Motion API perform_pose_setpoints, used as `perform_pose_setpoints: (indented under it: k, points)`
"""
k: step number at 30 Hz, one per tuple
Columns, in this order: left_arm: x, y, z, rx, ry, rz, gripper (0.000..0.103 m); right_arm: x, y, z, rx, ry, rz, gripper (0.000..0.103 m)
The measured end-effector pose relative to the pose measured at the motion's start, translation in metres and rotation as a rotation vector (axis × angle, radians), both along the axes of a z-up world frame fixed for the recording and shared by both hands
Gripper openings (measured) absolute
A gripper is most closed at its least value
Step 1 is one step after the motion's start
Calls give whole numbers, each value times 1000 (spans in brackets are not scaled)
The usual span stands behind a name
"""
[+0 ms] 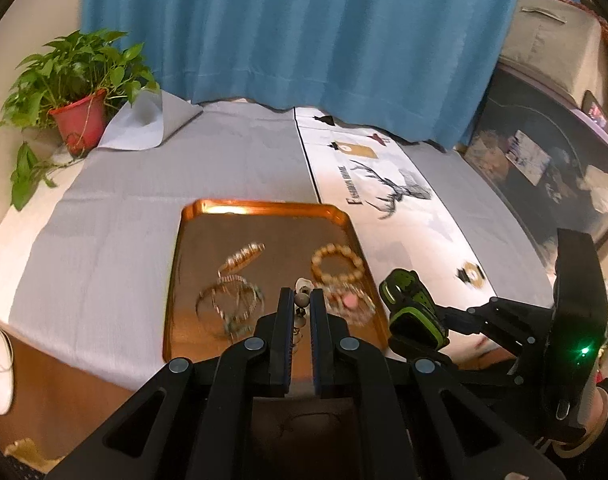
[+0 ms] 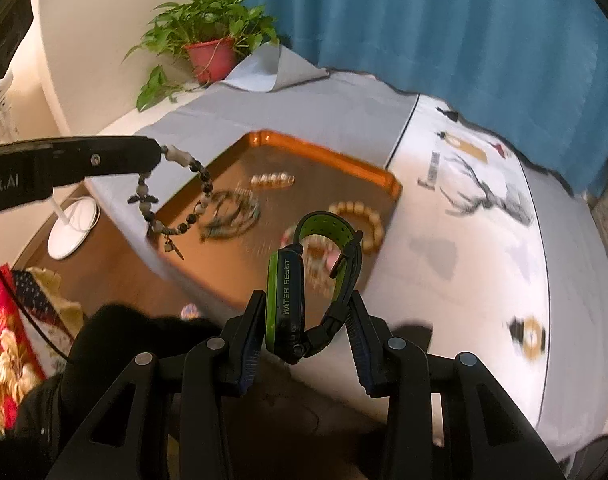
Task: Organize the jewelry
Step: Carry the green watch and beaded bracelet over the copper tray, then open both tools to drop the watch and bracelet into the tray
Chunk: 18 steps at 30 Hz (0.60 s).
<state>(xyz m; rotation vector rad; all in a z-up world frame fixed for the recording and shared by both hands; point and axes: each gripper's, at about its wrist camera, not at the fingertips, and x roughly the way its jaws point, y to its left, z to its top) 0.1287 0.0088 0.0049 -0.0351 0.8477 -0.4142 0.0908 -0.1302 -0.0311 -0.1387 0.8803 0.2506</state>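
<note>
My left gripper [image 1: 302, 300] is shut on a dark beaded bracelet [image 1: 302, 301] and holds it above the front of the orange tray [image 1: 263, 208]. In the right wrist view the bracelet [image 2: 201, 178] hangs from the left gripper [image 2: 159, 155] over the tray's near left corner. My right gripper [image 2: 306, 312] is shut on a black and green watch [image 2: 285, 300], held above the tray's [image 2: 324, 152] front right edge; it also shows in the left wrist view [image 1: 408, 300]. On the tray lie a tan bead bracelet [image 1: 338, 264], a pearl bracelet [image 1: 241, 258], thin bangles [image 1: 229, 308] and a pink bracelet [image 1: 350, 302].
The tray sits on a grey cloth [image 1: 123, 220] over a table. A white runner with a deer print [image 1: 392, 196] lies to the right. A potted plant [image 1: 79, 120] stands at the far left corner. A blue curtain [image 1: 304, 40] hangs behind. Dark storage bins [image 1: 544, 168] stand at the right.
</note>
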Motion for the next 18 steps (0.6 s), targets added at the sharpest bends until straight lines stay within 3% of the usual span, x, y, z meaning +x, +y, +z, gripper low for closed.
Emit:
perform_pose_setpoints:
  k: [9,18]
  points:
    - [62,-8,-26,44,25,25,6,70,3,-20,-2,20,-10,41]
    - [97,-13,-55,97,61,48,6,105,2,-43,4,44,-20,43]
